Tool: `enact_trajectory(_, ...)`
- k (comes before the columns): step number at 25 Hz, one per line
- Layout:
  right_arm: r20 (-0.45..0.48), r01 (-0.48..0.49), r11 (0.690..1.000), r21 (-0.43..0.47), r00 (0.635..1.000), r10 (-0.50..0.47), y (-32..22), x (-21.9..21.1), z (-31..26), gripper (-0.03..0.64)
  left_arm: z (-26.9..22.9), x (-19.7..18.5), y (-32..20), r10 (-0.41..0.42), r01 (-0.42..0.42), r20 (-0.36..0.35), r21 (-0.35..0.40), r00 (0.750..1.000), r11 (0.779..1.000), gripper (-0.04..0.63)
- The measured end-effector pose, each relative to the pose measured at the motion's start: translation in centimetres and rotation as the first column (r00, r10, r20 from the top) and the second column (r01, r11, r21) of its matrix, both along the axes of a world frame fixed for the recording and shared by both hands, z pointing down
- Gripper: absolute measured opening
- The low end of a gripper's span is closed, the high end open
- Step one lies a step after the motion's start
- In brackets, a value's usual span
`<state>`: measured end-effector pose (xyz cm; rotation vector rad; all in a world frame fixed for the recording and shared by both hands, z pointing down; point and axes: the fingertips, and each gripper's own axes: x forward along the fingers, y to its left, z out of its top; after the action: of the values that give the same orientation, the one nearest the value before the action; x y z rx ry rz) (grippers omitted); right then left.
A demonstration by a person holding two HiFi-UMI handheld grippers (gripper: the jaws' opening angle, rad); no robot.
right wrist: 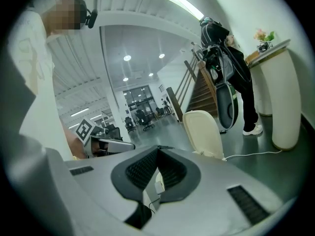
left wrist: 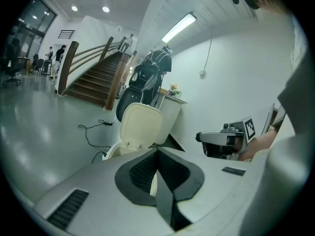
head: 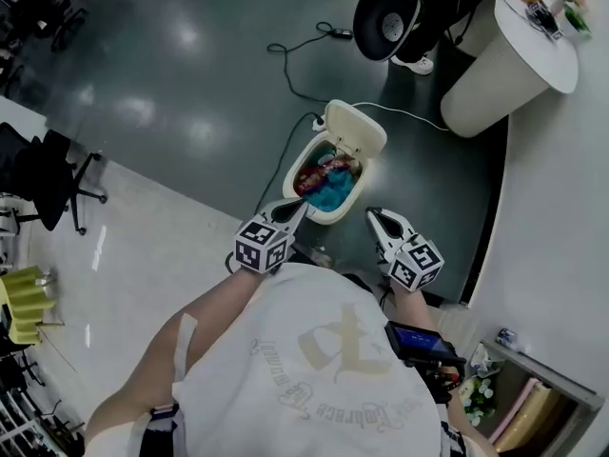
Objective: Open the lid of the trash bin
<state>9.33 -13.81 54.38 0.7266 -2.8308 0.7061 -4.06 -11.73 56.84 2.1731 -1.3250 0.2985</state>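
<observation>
**Head view: lid (head: 357, 129) up on the trash bin (head: 333, 214), both tongs closed**

At the far left edge sits a yellow object (head: 24, 303), with a black office chair (head: 57, 174) above it. Toward the middle, the left tongs (head: 293, 209) point at the bin's near left rim. Whether they touch it cannot be told. In the left gripper view these tongs (left wrist: 157, 154) are pressed together at the tips with nothing between them. The cream lid (left wrist: 142, 124) rises upright just beyond them, and the other tool (left wrist: 226, 141) shows off to the right.

The bin stands on the dark floor (head: 190, 84) straight ahead of the person, between the two tips and a little beyond them. Its lid is tilted back on the far side. The inside is open to view, holding blue and reddish stuff (head: 324, 181). A dark cable (head: 285, 74) runs over the floor behind the bin.

The right tongs (head: 374, 214) lie just beside the bin's near right corner. In the right gripper view they (right wrist: 157, 151) are likewise pressed together and empty, and the raised lid (right wrist: 204, 132) stands a little right of the tips.

Farther right is a white round pedestal (head: 504, 60) with small things on top. A person in dark clothes (right wrist: 231, 63) stands next to it.
</observation>
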Motion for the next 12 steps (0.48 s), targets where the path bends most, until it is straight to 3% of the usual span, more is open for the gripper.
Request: enact_trajectory(12, 0.001, -0.033, 0.999, -0.008, 0.999, 0.033, 1.3, 1.3, 0.6, 0.005, 0.3, 1.6, 1.7, 0.033, -0.033, 0.012, -0.015, 0.999, 0.999, 0.014)
